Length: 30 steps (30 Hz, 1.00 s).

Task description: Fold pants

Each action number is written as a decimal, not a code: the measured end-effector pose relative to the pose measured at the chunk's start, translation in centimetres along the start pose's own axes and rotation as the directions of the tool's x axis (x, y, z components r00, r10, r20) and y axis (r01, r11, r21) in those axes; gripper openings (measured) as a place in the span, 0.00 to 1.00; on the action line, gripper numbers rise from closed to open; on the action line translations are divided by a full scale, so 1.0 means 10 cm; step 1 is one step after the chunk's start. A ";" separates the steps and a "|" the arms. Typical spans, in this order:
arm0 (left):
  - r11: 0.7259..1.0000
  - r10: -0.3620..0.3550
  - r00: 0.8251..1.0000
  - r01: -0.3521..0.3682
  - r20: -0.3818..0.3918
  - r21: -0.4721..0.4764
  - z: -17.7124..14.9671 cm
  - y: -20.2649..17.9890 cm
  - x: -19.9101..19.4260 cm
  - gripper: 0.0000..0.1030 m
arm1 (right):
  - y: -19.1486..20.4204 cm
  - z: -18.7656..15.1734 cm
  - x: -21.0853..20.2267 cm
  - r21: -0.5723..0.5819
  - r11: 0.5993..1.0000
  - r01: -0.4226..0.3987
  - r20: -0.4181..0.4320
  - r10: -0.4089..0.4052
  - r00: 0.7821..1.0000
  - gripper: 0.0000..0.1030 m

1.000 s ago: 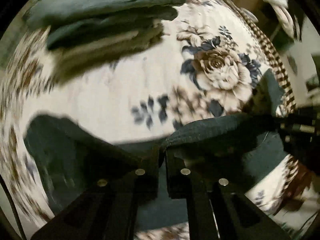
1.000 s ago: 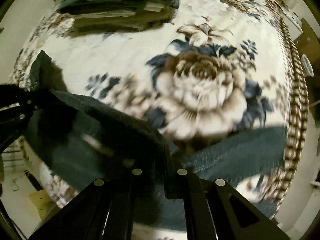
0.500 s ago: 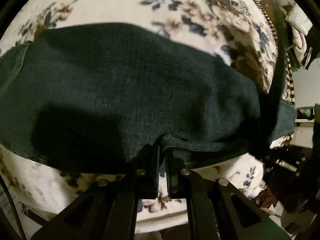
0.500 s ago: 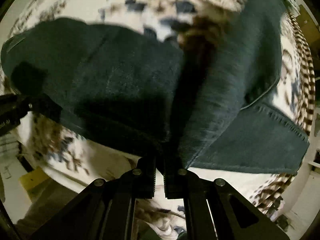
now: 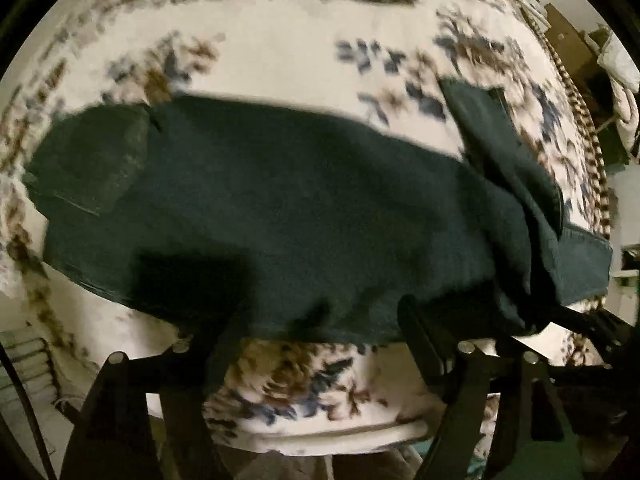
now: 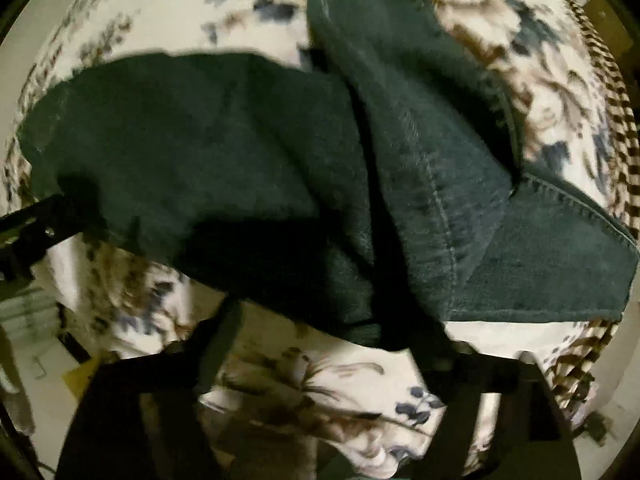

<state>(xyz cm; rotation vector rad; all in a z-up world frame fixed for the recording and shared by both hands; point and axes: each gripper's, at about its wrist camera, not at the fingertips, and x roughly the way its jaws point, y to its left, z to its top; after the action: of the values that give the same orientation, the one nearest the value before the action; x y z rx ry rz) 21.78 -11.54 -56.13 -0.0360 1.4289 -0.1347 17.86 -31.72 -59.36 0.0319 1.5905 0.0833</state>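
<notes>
A floral bedspread (image 5: 280,64) (cream, blue-brown blooms) covers the dimly lit bed.

The left black, angular two-finger gripper (image 5: 320,344) carried round silver screws on its finger bases, while the right black gripper (image 6: 324,344) looked blurred and matte.

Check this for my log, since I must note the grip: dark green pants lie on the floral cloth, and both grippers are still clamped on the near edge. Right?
Not quite. The pants do lie on the floral cloth, but both wrist views show the left gripper and right gripper with fingers spread wide, released from the near edge.
</notes>
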 end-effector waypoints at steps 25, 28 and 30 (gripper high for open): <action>0.985 0.174 0.983 -0.175 0.062 0.005 0.38 -0.19 0.17 0.79 | -0.86 0.91 -0.20 0.311 0.942 0.126 0.163 -0.183 0.969 0.08; 0.987 0.156 0.986 -0.157 0.051 0.026 0.35 -0.36 0.17 0.79 | -1.52 0.36 -0.41 0.541 0.840 0.043 0.177 -0.163 0.971 0.08; 0.991 0.128 0.991 -0.130 0.033 0.044 0.32 -0.50 0.23 0.87 | -1.91 0.06 -0.40 0.635 0.769 -0.068 0.202 -0.080 0.976 0.08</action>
<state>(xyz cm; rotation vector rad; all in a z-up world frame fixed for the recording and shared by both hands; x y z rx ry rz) 24.89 -16.96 -57.45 0.0919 1.3931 -0.0604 19.18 -51.06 -56.76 0.5568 1.3300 -0.4660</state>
